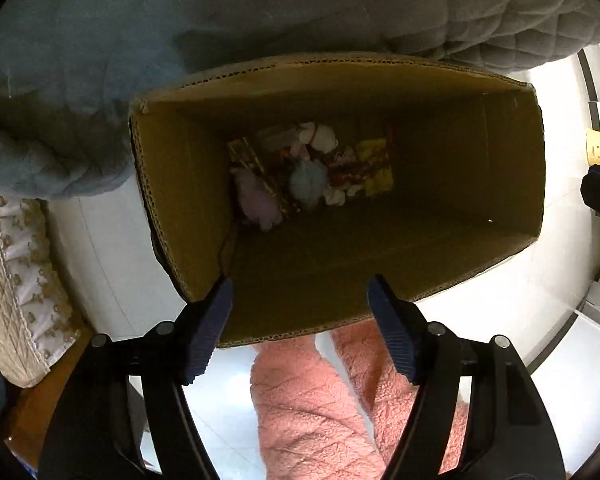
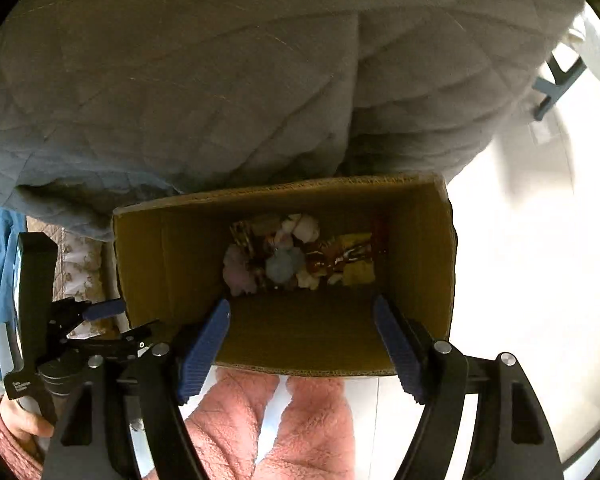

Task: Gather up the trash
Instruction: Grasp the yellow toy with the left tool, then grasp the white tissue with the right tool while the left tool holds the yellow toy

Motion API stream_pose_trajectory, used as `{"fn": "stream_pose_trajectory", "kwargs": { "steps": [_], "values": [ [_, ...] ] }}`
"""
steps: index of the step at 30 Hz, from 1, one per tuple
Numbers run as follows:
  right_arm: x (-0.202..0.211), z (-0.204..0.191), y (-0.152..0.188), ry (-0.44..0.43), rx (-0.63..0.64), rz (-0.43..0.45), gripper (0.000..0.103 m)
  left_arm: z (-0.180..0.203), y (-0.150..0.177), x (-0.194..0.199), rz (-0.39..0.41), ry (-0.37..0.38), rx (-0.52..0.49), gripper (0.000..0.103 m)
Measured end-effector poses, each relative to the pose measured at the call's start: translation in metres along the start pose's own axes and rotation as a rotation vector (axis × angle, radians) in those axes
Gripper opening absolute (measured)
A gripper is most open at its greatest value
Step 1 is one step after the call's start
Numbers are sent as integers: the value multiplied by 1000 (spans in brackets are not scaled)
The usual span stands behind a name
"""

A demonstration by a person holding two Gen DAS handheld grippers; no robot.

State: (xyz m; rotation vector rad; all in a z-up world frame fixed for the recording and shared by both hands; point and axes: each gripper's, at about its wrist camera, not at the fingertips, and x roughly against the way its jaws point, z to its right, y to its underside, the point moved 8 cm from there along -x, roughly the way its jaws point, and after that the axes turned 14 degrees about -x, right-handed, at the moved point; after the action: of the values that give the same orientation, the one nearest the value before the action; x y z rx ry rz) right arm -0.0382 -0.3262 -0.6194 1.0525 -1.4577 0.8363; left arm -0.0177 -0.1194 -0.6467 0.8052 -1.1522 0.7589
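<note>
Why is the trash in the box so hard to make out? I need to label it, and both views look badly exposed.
Left wrist view: the cardboard box is deep and shadowed, so the trash reads dim and soft, while the floor glares white. Right wrist view: the same dark interior, the floor on the right blown out, and the fisheye bends the box rim.

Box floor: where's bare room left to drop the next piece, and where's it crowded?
Inside the open brown cardboard box, the floor strip along the near wall is bare, and so is the right end past the yellow wrapper. The crumpled trash pile crowds the far-left part of the floor, against the far wall. Both hand-held grippers, left and right, are open and empty.
</note>
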Motion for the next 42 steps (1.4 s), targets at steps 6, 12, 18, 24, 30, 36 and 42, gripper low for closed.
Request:
{"fn": "stream_pose_trajectory", "kwargs": {
  "steps": [6,12,18,24,30,36,42],
  "values": [
    [54,-22,15,-63,44,-7,79,5,15,46,25,-19,23,76],
    [155,-66,16,-197,106,112,91,21,36,158,199,-41,-6,76],
    [252,-95,6,-361,54,254,98,6,38,300,526,-127,13,90],
    [291,-111,12,-338,113,352,98,-38,-23,393,751,-272,71,91],
    [293,-106,25,-306,100,369,98,-74,-115,409,739,-365,65,91],
    [295,-93,39,-251,97,382,98,-81,-157,402,665,-372,7,54],
    [294,-90,34,-259,67,374,98,-89,-158,396,622,-252,4,18]
  ]
}}
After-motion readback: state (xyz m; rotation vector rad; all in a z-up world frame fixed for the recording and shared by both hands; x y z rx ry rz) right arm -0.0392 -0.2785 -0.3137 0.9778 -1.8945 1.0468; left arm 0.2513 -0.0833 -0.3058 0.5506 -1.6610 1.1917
